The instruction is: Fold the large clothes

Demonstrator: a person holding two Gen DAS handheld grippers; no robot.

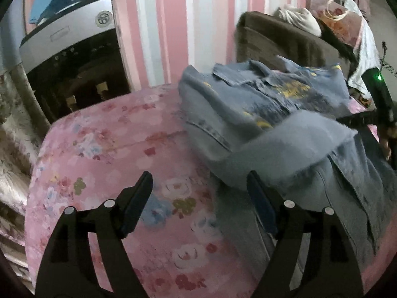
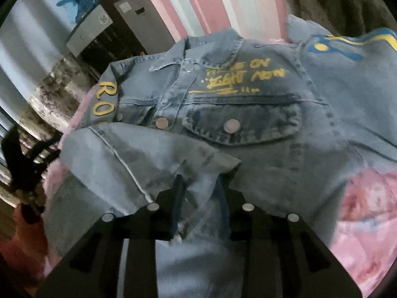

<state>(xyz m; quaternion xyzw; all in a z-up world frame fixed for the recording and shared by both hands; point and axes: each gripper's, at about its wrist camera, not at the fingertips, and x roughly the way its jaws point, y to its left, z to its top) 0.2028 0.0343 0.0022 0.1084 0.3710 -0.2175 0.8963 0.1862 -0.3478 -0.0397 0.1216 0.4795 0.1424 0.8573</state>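
A blue denim jacket (image 2: 248, 114) with yellow lettering lies front up on a pink floral bedspread (image 1: 111, 149). In the left wrist view the jacket (image 1: 260, 104) lies to the right, with a sleeve folded across it. My left gripper (image 1: 199, 181) is open and empty, above the bedspread beside the jacket's edge. My right gripper (image 2: 199, 186) is shut on a fold of the jacket's sleeve or hem, lifted over the jacket's front. The right gripper's body also shows at the far right of the left wrist view (image 1: 379, 99).
A silver and black appliance (image 1: 69, 42) with blue cloth on top stands against the pink striped wall (image 1: 178, 24). A brown chair or headboard (image 1: 285, 42) piled with clothes stands behind the jacket. The bed's left edge drops off toward patterned fabric (image 1: 10, 149).
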